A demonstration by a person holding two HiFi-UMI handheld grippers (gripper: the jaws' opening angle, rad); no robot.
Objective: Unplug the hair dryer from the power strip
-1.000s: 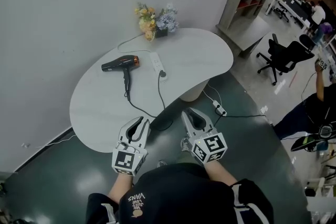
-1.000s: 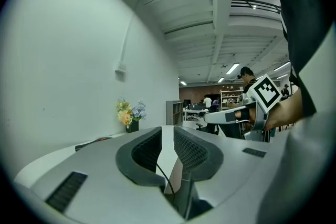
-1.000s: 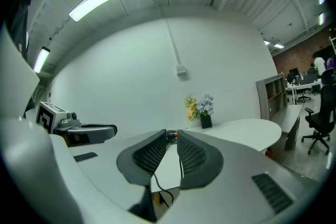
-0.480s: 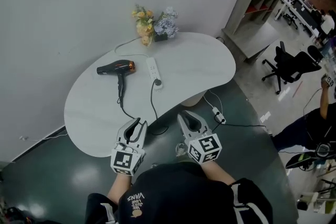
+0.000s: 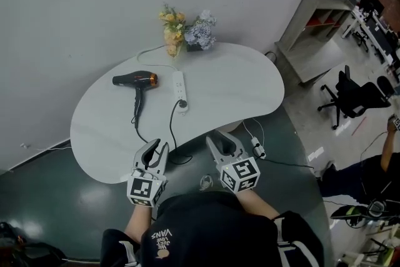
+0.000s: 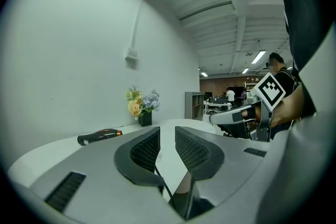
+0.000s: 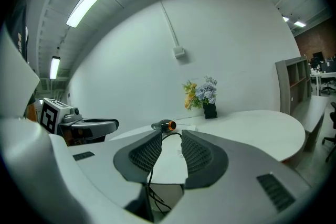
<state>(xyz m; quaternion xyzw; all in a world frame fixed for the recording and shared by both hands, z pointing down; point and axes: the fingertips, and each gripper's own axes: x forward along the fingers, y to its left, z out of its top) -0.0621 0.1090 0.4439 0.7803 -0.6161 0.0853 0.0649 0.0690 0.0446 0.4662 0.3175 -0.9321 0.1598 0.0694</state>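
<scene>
Head view: hair dryer (image 5: 134,79) lies on the worktop (image 5: 231,90). The power strip (image 5: 179,85) is just at its 3 o'clock, with a dark plug (image 5: 182,105) in the strip's near end. Left tool (image 5: 156,147) and right tool (image 5: 219,138) are at the near edge, 6 o'clock of the strip.
Left gripper view: tool narrowly parted, empty; dryer at 10 o'clock.
Right gripper view: tool narrowly parted, empty; dryer at 12 o'clock.

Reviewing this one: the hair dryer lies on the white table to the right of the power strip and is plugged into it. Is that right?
Not quite. The head view shows the hair dryer to the left of the power strip, not the right. The rest holds: it lies on the white table and is plugged into the strip.
</scene>
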